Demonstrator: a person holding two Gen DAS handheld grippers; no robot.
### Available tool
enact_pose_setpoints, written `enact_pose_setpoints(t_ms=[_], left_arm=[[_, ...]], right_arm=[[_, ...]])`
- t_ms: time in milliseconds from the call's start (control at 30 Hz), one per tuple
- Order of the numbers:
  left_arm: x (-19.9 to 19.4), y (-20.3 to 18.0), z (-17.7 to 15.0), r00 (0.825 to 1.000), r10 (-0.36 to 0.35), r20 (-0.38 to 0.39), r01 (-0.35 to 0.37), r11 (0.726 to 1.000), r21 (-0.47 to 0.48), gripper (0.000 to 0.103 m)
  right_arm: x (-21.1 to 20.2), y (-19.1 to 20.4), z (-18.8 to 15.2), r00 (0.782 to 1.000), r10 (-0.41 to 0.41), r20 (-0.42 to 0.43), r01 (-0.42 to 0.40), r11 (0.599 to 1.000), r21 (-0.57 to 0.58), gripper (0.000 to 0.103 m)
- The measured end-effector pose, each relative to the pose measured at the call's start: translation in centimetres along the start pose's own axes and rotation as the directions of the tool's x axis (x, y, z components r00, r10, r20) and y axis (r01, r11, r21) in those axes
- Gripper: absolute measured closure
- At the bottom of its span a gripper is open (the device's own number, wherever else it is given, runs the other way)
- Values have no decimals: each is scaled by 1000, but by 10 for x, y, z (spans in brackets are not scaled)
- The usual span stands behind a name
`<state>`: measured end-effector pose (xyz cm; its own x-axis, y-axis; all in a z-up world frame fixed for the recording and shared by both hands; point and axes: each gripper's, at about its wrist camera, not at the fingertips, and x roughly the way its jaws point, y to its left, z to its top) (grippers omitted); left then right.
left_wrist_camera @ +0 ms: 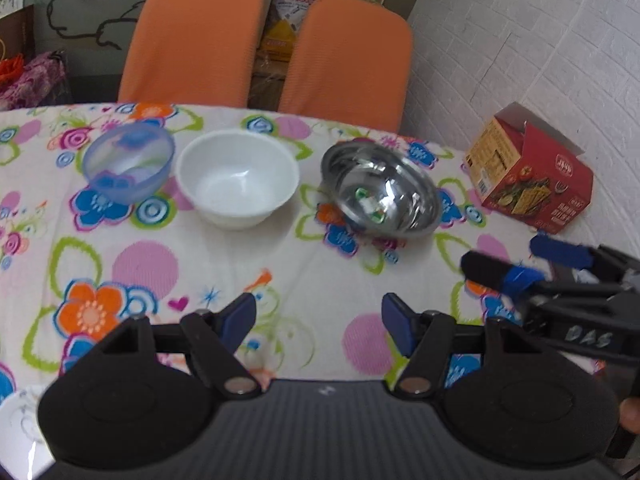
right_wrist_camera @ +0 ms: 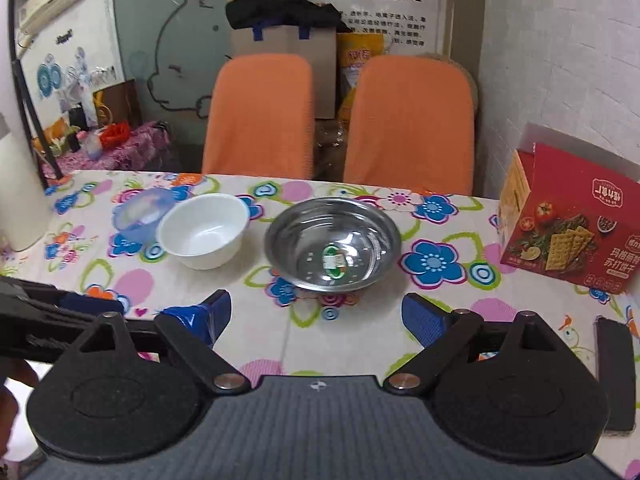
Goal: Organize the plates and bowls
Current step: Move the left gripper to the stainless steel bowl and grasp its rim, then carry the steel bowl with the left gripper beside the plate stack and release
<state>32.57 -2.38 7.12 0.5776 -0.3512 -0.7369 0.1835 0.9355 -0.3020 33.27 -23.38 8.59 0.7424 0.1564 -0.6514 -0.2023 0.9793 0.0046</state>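
Three bowls stand in a row on the flowered tablecloth: a clear blue plastic bowl (left_wrist_camera: 129, 162) (right_wrist_camera: 140, 216) at the left, a white bowl (left_wrist_camera: 238, 178) (right_wrist_camera: 203, 230) in the middle, and a steel bowl (left_wrist_camera: 380, 190) (right_wrist_camera: 333, 243) with a sticker inside at the right. My left gripper (left_wrist_camera: 318, 320) is open and empty, above the cloth short of the bowls. My right gripper (right_wrist_camera: 316, 316) is open and empty, in front of the steel bowl; it also shows at the right of the left wrist view (left_wrist_camera: 520, 260). A white plate's rim (left_wrist_camera: 18, 420) shows at the lower left.
A red cracker box (left_wrist_camera: 528, 172) (right_wrist_camera: 572, 220) stands at the table's right by the white brick wall. Two orange chairs (left_wrist_camera: 200, 40) (right_wrist_camera: 408, 120) stand behind the far edge. A dark phone-like slab (right_wrist_camera: 616, 372) lies at the right near my right gripper.
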Motion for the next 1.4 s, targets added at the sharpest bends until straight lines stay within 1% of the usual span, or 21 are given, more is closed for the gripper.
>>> enact_pose_setpoints(t_ms=[100,133,267,300,367,433,567,667,733,800,867,967,1200,1267,1333,1367,1400], left_arm=[[15,-12,40,999,-10,37,8,998,67,39],[24,-16,52,999,-9,35,6,995,95,39],[75,-29,91,1000,13,0,-12,979,202,39],[91,-32,98,1000,9,-22,-3,972,235,39],[119,-35,107,998,43,-55,-27,962,271,39],[141,-36,114,995,62,-73,-37,951,307,39],[170,-36,115,992,70,-106,-31,942,334,39],[182,-37,112,989,89,-116,-42,934,355,47],[190,-36,110,986,90,-139,-35,935,353,58],[196,-34,108,983,100,-152,-40,935,352,58],[200,-34,106,982,108,-158,-46,935,351,62],[204,-36,103,982,115,-148,-54,931,361,63],[205,-35,103,984,111,-139,-56,935,351,64],[205,-35,102,984,114,-135,-60,934,353,64],[204,-35,102,984,120,-134,-66,934,352,64],[204,-35,102,983,123,-134,-69,934,351,65],[203,-35,102,983,126,-136,-71,934,349,70]], right_arm=[[24,-20,10,999,-20,-27,21,999,34,23],[33,-26,13,999,-26,-35,27,999,45,23],[75,-41,22,996,-24,-80,31,996,82,23],[86,-43,23,995,-24,-98,32,996,82,23],[103,-47,24,992,-27,-122,36,997,73,23],[115,-51,25,990,-32,-136,40,997,60,23],[135,-58,27,987,-20,-161,30,998,60,23],[147,-57,26,984,-8,-176,17,998,53,23],[152,-55,25,983,-2,-181,10,999,42,23],[157,-53,23,983,4,-185,4,999,40,23],[161,-51,21,981,14,-192,-6,999,46,23],[164,-45,19,984,-6,-180,8,1000,9,23],[164,-45,12,992,-15,-126,18,1000,22,22],[164,-45,13,992,-18,-126,21,999,24,21],[164,-43,15,989,-27,-147,32,999,33,21],[163,-42,15,989,-13,-146,18,999,38,23],[160,-41,14,991,18,-132,-12,999,44,25]])
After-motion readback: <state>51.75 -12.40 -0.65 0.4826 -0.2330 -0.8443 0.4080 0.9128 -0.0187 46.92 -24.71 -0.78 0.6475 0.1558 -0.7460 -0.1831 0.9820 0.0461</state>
